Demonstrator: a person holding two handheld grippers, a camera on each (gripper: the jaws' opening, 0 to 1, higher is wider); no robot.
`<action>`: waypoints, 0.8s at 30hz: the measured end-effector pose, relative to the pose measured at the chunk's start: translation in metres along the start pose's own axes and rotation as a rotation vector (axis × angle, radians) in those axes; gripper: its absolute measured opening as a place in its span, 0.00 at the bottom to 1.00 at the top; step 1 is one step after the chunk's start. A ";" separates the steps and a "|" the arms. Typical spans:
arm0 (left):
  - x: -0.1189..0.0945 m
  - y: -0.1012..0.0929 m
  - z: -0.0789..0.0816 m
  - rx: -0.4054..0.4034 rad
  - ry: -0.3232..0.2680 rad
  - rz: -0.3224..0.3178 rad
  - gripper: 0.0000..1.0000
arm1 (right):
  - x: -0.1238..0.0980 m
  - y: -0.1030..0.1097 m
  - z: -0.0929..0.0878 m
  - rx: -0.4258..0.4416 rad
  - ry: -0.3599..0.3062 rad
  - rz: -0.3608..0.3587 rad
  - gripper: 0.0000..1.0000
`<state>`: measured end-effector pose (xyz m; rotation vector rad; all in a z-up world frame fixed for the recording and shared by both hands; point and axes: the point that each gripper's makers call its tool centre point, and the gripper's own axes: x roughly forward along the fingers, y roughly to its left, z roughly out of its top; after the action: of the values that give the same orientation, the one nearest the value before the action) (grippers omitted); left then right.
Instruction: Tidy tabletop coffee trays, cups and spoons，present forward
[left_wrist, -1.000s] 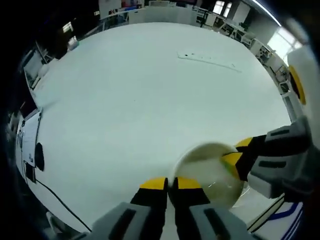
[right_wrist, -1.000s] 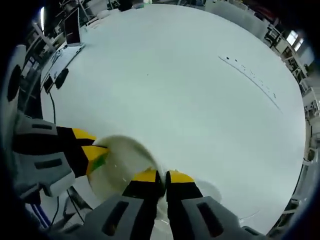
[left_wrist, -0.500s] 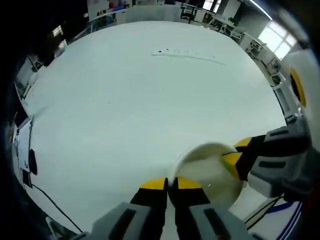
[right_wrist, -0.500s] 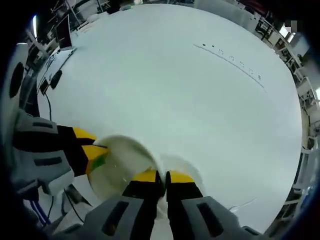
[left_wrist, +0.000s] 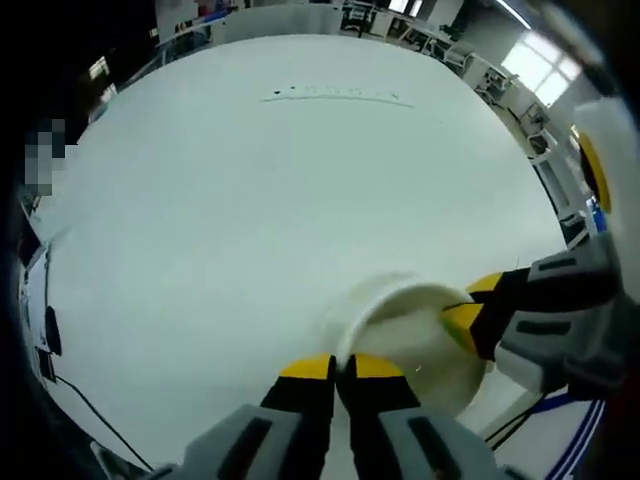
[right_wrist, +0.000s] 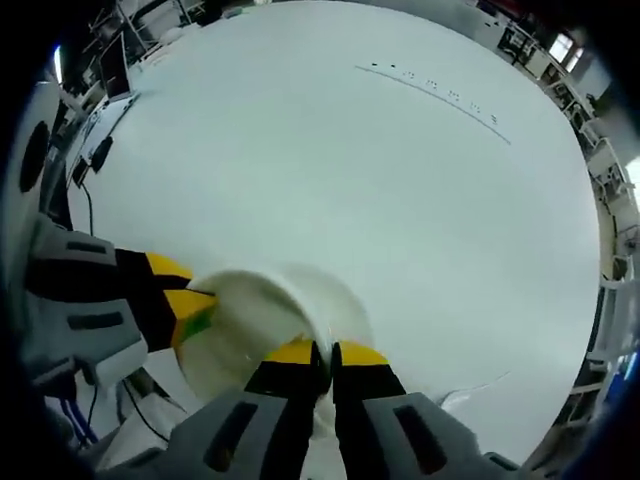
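A white cup (left_wrist: 415, 345) hangs over the white table (left_wrist: 250, 200), held by its rim from two sides. In the left gripper view my left gripper (left_wrist: 340, 372) is shut on the near rim. The right gripper (left_wrist: 470, 318) comes in from the right, shut on the rim beside it. In the right gripper view the same cup (right_wrist: 250, 320) shows its open mouth and outer wall. My right gripper (right_wrist: 325, 360) pinches its near rim, and the left gripper (right_wrist: 190, 300) grips the left rim. I cannot tell whether the cup touches the table.
A thin strip with dark dots (left_wrist: 335, 94) lies far across the table, seen again as a dotted strip (right_wrist: 435, 88) in the right gripper view. Dark cables (left_wrist: 75, 405) run along the table's left edge. Desks and monitors (right_wrist: 110, 75) stand beyond it.
Both grippers have kept their hold on the cup. More of its outer wall shows now than a second ago. Both cameras have shifted, so the table slid in the views.
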<state>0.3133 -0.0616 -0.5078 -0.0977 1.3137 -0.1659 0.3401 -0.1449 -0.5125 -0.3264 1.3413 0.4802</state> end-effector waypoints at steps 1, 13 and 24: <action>0.001 -0.001 -0.001 0.002 0.001 -0.002 0.06 | 0.001 -0.001 -0.001 0.000 0.001 -0.001 0.06; 0.015 -0.010 -0.001 0.028 0.022 0.000 0.07 | 0.011 -0.007 -0.019 0.013 0.007 0.012 0.06; 0.016 -0.011 -0.010 0.044 0.022 0.018 0.07 | 0.015 -0.006 -0.026 0.016 0.006 0.019 0.06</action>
<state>0.3072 -0.0747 -0.5242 -0.0465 1.3315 -0.1807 0.3236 -0.1608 -0.5328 -0.3023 1.3543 0.4837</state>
